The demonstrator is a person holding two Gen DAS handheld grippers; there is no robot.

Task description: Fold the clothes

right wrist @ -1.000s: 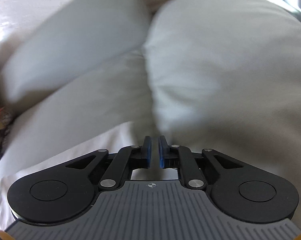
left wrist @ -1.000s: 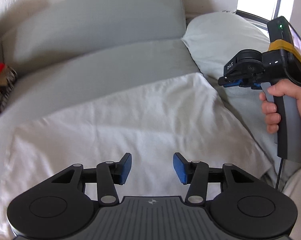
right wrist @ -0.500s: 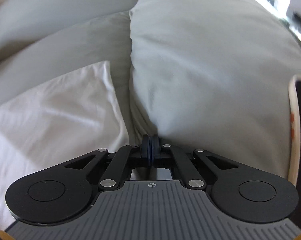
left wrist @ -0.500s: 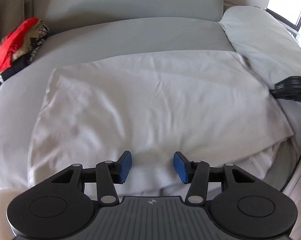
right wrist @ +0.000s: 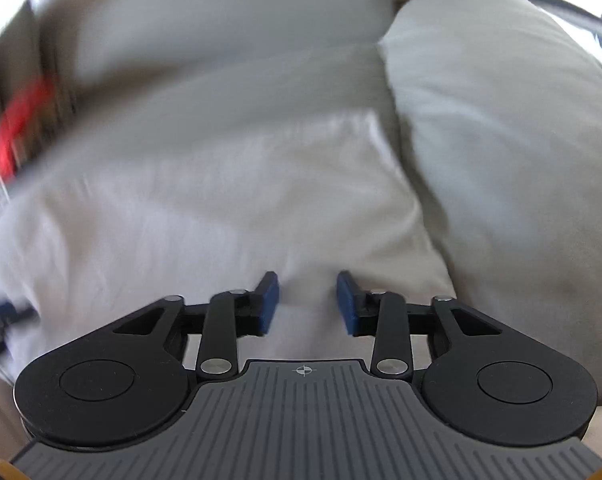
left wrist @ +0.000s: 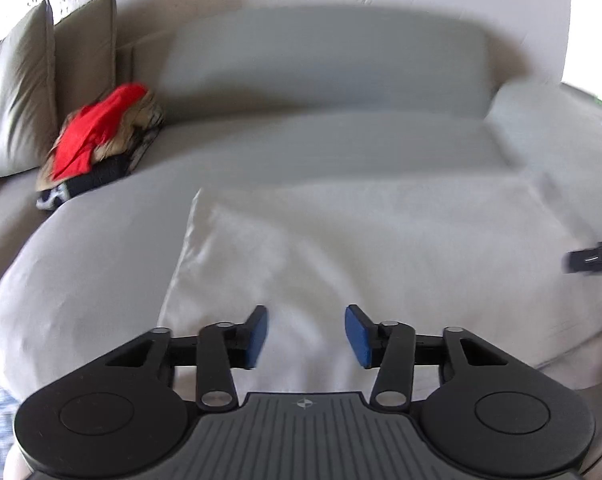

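A white cloth (left wrist: pixel 381 256) is seen lying spread out and mostly flat on the grey sofa (left wrist: pixel 301 148), right in front of both tongs. The left tongs (left wrist: pixel 305 336) are held apart with nothing between them, and the right tongs (right wrist: pixel 308 304) are held apart and empty too. A heap of other clothes (left wrist: pixel 101 140) with a red piece on top is seen at about 10 o'clock. Whether that heap is folded cannot be told. The white cloth may be half folded already or only laid out; more folding seems to be left.
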